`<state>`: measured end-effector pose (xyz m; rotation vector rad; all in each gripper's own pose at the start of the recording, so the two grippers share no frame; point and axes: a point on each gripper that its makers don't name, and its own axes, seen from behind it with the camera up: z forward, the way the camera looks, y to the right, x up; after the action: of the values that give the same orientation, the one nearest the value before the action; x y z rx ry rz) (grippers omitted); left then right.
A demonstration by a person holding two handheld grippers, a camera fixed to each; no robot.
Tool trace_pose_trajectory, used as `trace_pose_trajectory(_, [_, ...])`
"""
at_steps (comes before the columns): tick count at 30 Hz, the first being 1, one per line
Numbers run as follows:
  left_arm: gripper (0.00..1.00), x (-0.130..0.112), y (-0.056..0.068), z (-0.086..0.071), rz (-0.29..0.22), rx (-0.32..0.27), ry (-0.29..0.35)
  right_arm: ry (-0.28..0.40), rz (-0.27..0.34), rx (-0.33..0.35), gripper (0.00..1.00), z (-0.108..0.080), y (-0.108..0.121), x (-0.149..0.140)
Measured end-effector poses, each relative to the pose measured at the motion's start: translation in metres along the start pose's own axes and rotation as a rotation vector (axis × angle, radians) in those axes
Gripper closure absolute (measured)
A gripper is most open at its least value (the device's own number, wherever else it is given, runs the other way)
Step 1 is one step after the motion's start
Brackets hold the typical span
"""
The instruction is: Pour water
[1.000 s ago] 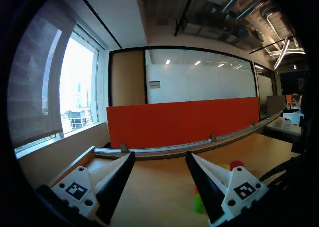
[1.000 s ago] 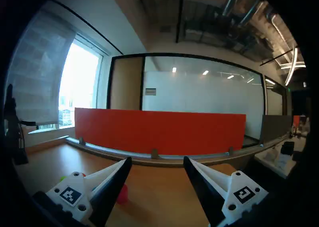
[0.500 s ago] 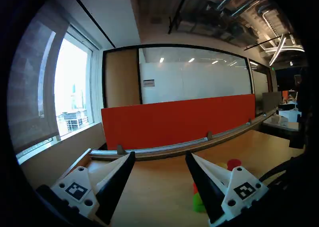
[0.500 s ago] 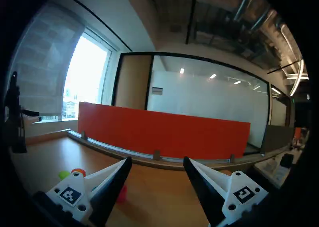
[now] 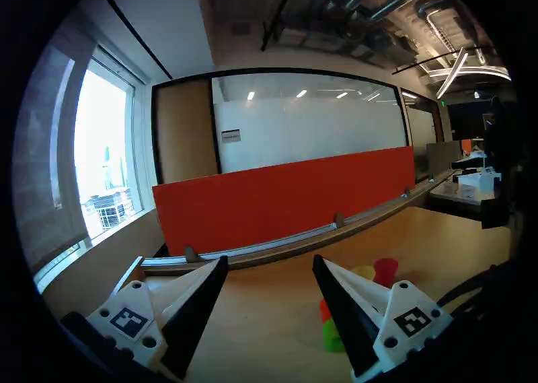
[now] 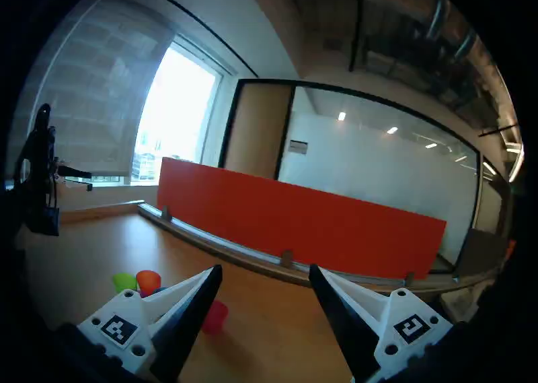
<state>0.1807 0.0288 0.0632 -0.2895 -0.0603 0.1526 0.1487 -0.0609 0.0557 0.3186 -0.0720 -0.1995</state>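
Left gripper view, tool: the left gripper [image 5: 269, 263] is hovering over the table [image 5: 269, 329] with its jaws spread wide, gripping nothing.
Left gripper view, progress: the cups [image 5: 385, 270] are sitting untouched, low and to the right; pouring is seemingly not yet starting.
Left gripper view, room: bare wood is running ahead to the orange divider [image 5: 282, 201].
Right gripper view, tool: the right gripper [image 6: 265, 270] is hanging wide apart, carrying nothing.
Right gripper view, cups: the cups [image 6: 148, 281] are clustering low on the left, near its left finger.
Right gripper view, room: the table [image 6: 282, 329] is lying open up to the orange divider [image 6: 302, 221].
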Motion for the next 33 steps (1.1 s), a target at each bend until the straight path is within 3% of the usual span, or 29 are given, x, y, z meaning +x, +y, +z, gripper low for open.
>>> trace_pose_trajectory(9, [0.07,-0.004,0.019,0.003,0.05,-0.117,-0.041,-0.048,-0.033,0.111,0.0,0.007,-0.013,-0.003])
trace_pose_trajectory(15, [0.07,-0.011,0.029,0.008,0.104,-0.15,-0.066,-0.061,-0.055,0.167,0.0,0.013,-0.021,0.0])
trace_pose_trajectory(33, [0.07,-0.032,0.059,0.016,0.092,-0.324,-0.14,-0.123,-0.11,0.353,0.0,0.029,-0.054,-0.004])
